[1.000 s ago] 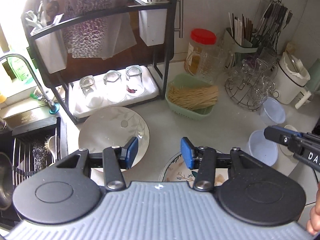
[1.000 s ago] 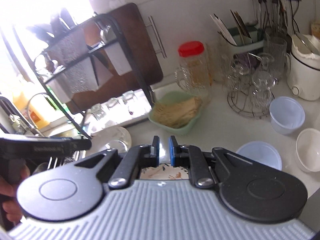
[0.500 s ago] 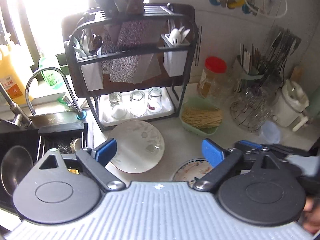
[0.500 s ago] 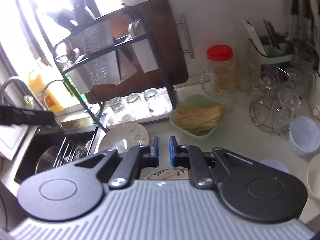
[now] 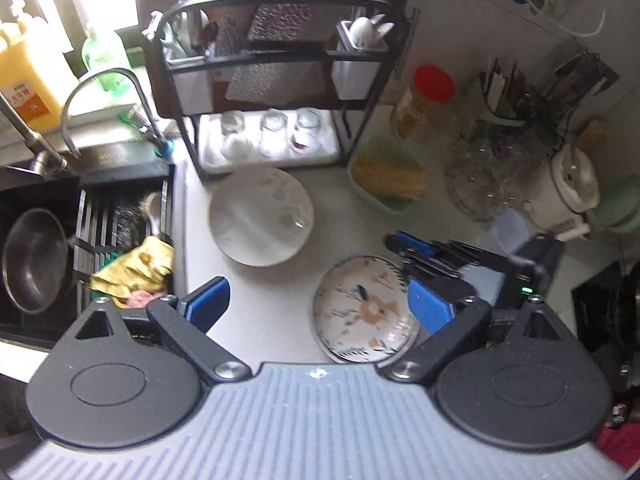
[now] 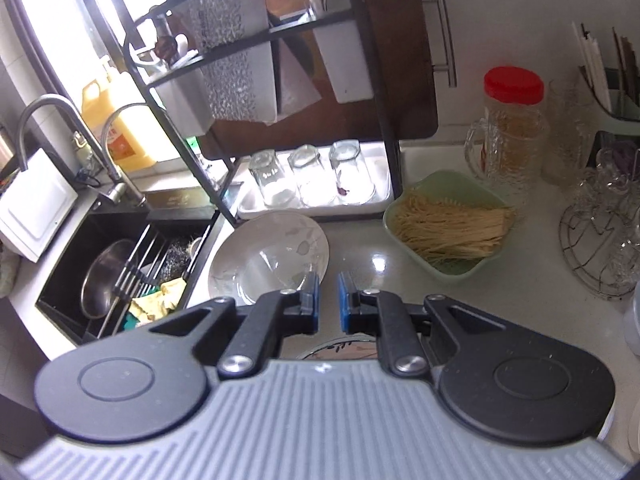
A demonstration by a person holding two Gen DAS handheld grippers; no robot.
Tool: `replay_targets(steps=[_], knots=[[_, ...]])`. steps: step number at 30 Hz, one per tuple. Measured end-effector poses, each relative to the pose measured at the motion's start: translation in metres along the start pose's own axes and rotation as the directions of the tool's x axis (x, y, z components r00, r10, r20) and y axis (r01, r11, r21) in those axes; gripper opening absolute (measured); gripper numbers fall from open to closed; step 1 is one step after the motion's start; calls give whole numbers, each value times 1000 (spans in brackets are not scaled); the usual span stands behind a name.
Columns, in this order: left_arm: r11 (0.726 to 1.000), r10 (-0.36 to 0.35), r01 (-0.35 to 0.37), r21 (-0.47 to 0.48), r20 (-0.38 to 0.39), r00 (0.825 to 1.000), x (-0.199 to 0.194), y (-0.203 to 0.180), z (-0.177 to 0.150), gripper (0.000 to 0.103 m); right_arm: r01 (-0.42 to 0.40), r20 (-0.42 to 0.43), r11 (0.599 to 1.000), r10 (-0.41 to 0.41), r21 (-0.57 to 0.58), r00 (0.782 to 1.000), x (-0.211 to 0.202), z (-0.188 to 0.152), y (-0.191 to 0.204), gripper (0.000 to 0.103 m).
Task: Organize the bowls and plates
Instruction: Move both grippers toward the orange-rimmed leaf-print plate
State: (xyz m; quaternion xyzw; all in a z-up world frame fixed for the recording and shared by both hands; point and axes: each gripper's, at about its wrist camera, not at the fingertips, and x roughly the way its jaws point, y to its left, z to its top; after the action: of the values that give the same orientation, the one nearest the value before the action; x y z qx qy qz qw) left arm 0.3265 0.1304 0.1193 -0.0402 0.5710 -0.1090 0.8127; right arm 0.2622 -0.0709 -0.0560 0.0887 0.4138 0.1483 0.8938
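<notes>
On the pale counter (image 5: 276,300), just in front of the black dish rack (image 5: 272,60), sits a white leaf-patterned plate (image 5: 261,216). A smaller floral plate (image 5: 362,310) lies near it, apart, not touching. Left gripper (image 5: 318,306) — jaws spread wide, nothing between them — hangs above the counter beside the floral plate. Right gripper (image 6: 328,300) — pads nearly together, nothing between them — is over the floral plate's far edge. Green basket of noodles (image 6: 448,228) stands to the right of the rack.
</notes>
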Motion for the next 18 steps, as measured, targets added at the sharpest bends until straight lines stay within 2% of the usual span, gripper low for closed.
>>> replay_targets(steps=[4, 7, 12, 15, 18], knots=[[999, -39, 39, -33, 16, 999, -10, -2, 5, 98, 2, -12, 1000, -2, -3, 1000, 9, 3, 1, 14], [997, -64, 63, -43, -5, 998, -11, -4, 7, 98, 0, -21, 1000, 0, 2, 1000, 12, 4, 1, 14], [994, -77, 73, -83, -44, 996, -5, 3, 11, 98, 6, -27, 1000, -6, 8, 1000, 14, 5, 1, 14], [993, -66, 64, -102, -19, 998, -9, 9, 14, 98, 10, -24, 1000, -9, 16, 1000, 13, 6, 2, 14], [991, -67, 63, -120, -27, 997, -10, 16, 16, 98, 16, -29, 1000, -15, 22, 999, 15, 4, 2, 14]])
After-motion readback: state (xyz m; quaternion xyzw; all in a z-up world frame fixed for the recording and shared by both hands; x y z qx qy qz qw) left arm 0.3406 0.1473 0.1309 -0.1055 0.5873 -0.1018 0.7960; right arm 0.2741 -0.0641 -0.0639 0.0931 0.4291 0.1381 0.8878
